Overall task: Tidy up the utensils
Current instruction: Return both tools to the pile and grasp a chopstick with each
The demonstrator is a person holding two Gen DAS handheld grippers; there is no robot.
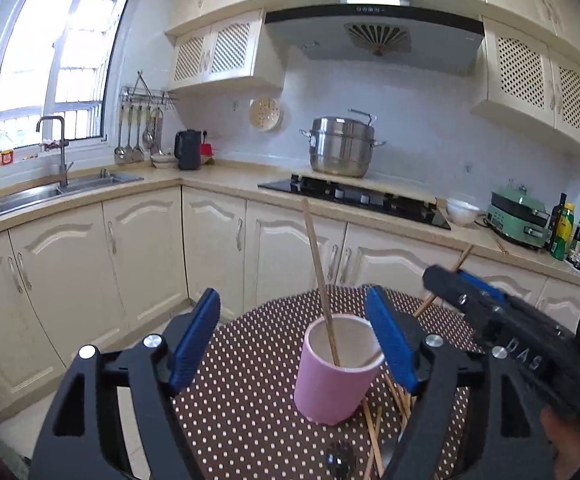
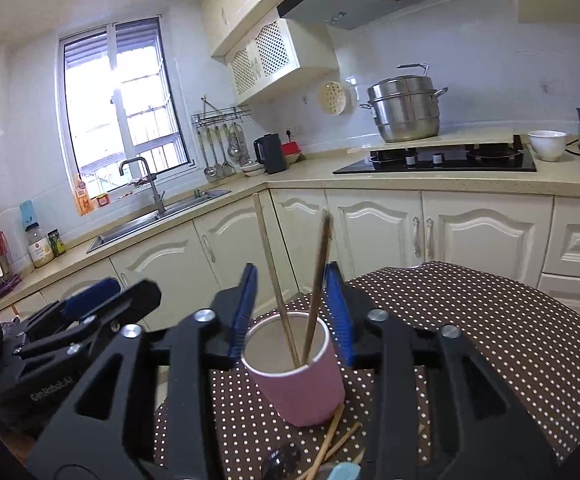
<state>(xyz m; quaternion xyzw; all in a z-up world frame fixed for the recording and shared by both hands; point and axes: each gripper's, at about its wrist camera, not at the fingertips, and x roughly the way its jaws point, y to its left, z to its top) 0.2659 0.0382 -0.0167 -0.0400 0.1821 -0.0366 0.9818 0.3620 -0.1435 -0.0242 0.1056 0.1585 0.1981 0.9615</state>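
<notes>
A pink cup (image 1: 332, 384) (image 2: 302, 384) stands on the brown polka-dot table (image 1: 246, 400) (image 2: 490, 340). In the left wrist view one wooden chopstick (image 1: 320, 272) leans in it. The right wrist view shows two chopsticks in the cup, a sharp one (image 2: 272, 264) and a blurred one (image 2: 318, 276). My left gripper (image 1: 294, 340) is open, and the cup sits just inside its right finger. The right gripper (image 2: 292, 312) (image 1: 450, 278) is open above the cup's rim, its pads clear of the blurred chopstick between them. Several loose chopsticks (image 1: 374, 432) (image 2: 330, 440) lie at the cup's near side.
A dark utensil (image 1: 338, 460) (image 2: 282, 460) and a pale blue piece (image 2: 344, 472) lie at the table's near edge. Behind are cream cabinets, a counter with a black hob (image 1: 354, 196), a steel steamer pot (image 2: 406, 112), a white bowl (image 2: 546, 144) and a sink (image 1: 50, 192).
</notes>
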